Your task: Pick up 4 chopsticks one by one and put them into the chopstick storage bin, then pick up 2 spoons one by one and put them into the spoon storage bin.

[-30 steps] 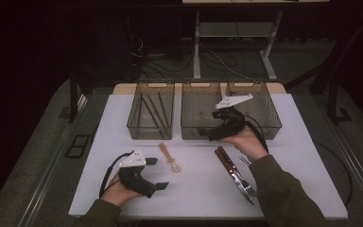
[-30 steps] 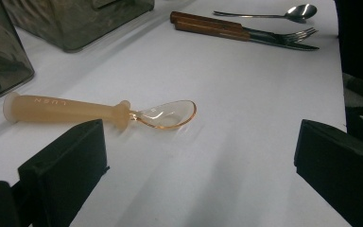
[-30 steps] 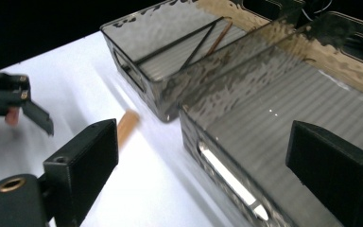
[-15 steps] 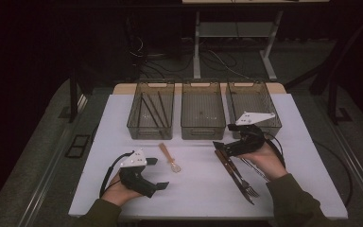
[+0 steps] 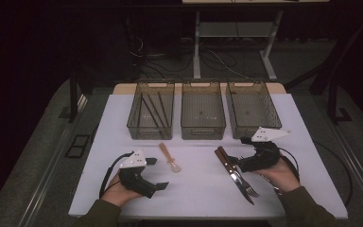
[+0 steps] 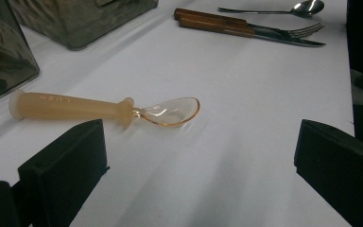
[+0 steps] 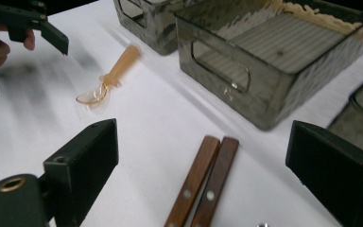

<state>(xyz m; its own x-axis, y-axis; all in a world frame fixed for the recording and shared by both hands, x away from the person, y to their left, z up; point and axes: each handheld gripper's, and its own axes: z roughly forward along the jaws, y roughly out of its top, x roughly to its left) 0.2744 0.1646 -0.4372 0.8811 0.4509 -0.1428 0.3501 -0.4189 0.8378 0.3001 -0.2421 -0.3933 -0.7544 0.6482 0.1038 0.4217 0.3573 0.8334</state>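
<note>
between right tongs point(image 7: 203, 179), wooden handles point(image 7: 203, 182), untouched

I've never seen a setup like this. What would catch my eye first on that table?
Probably the three smoky see-through bins lined up at the far edge of the white table; the left one holds dark sticks. Next, the orange-handled spoon lying alone in front of the left tongs, and the wooden-handled knife and fork lying side by side just ahead of the right tongs. Both tongs are open and hold nothing.

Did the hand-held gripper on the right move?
Yes. The right hand-held gripper came down from over the right bin toward the person, to the wooden-handled cutlery.
</note>
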